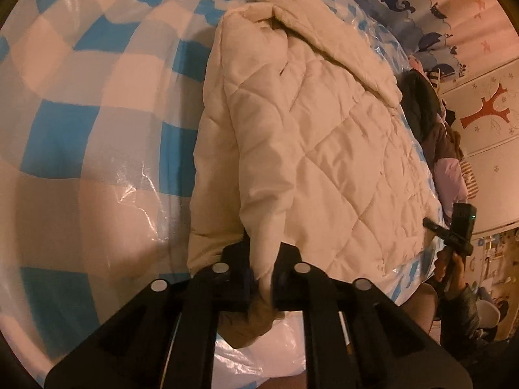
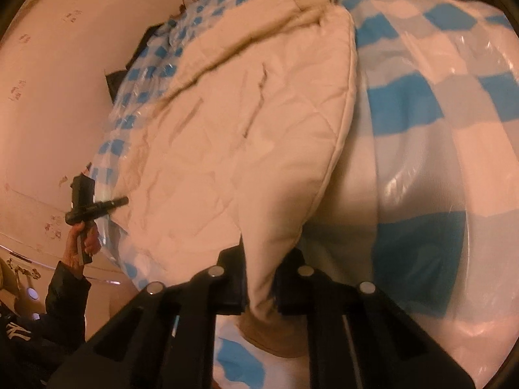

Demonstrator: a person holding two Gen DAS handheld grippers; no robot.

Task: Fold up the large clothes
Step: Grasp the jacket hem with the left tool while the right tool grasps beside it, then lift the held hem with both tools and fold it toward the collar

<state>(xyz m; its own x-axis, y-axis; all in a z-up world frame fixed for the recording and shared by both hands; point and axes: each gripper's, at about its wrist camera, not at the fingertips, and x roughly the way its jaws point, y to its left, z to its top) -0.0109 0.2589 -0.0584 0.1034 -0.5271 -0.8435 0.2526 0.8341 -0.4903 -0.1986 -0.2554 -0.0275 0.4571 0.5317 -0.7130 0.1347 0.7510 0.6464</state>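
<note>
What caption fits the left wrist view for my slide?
Left gripper pinching the cream quilted jacket's edge over a blue-checked bed cover.

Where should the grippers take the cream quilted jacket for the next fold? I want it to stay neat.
Probably at the near hem corners, from the near edge of the bed. The jacket lies flat, hem toward the person, collar far. Left gripper and right gripper each already pinch a hem corner, so lifting both should carry the hem evenly toward the collar.
</note>
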